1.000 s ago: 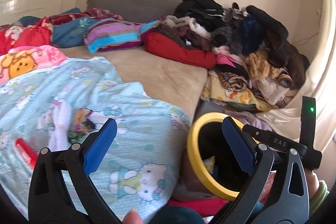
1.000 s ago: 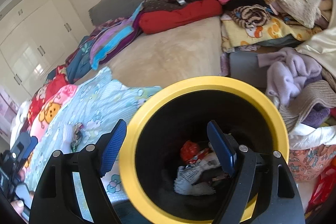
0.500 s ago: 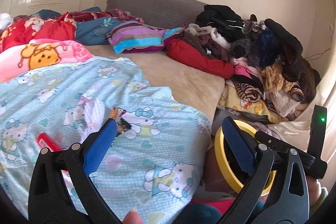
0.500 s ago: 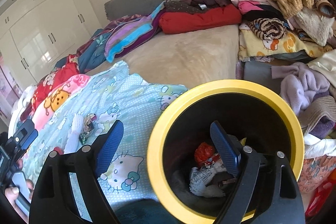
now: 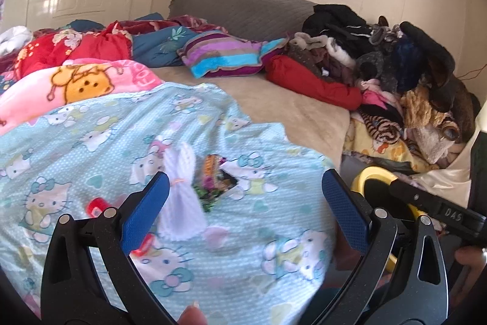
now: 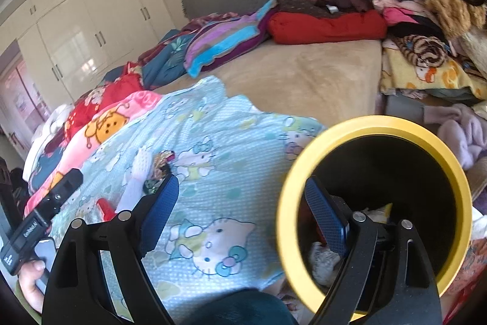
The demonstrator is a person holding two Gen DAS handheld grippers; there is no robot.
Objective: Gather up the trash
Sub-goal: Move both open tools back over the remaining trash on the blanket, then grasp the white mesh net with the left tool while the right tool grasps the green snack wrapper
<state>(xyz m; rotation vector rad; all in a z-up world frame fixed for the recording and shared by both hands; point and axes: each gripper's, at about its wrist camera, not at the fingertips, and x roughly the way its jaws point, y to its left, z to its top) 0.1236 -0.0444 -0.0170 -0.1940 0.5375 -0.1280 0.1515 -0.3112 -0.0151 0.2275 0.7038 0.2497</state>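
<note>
Three bits of trash lie on the light blue cartoon-cat blanket (image 5: pixel 258 233): a white tissue-like piece (image 5: pixel 179 194), a colourful wrapper (image 5: pixel 216 178) and a red item (image 5: pixel 97 207). My left gripper (image 5: pixel 245 210) is open and empty just in front of them, its left pad (image 5: pixel 146 212) overlapping the white piece. My right gripper (image 6: pixel 243 213) is open and empty, its right pad (image 6: pixel 325 215) over the mouth of the yellow-rimmed black bin (image 6: pixel 374 124). Trash (image 6: pixel 322 261) lies in the bin's bottom. The right wrist view also shows the white piece (image 6: pixel 137 172), wrapper (image 6: pixel 159 165) and red item (image 6: pixel 105 209).
The bin (image 5: pixel 374 175) stands at the bed's right corner. A tall pile of clothes (image 5: pixel 395 75) fills the right side. Pillows and folded blankets (image 5: pixel 225 57) line the grey headboard. A hand (image 6: pixel 30 279) holding the left gripper shows at the right wrist view's left edge.
Both views have swung left: the bin has slid toward the right edge and the blanket fills more of each. The trash pieces now sit closer to the left gripper's fingers.
</note>
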